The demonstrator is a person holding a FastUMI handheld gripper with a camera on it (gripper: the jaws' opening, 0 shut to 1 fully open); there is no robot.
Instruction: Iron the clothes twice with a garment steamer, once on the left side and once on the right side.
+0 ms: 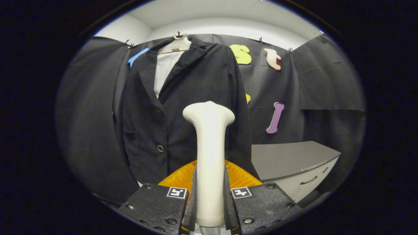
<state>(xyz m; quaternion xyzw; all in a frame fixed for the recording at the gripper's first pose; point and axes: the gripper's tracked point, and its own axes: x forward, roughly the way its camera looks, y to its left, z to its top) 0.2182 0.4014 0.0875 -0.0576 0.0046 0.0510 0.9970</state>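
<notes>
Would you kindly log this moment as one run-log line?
gripper: shut on steamer | steamer: upright, head before jacket | jacket: hanging on hanger | orange basket: beneath steamer

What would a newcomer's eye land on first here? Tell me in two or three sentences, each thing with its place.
First comes the tall cream-white plastic steamer head, standing upright and clamped between the black gripper fingers. Just beyond it a dark navy blazer hangs on a pale hanger against the black cloth wall. An orange ribbed dish lies under the steamer, and a grey drawer cabinet stands beside the blazer.
</notes>
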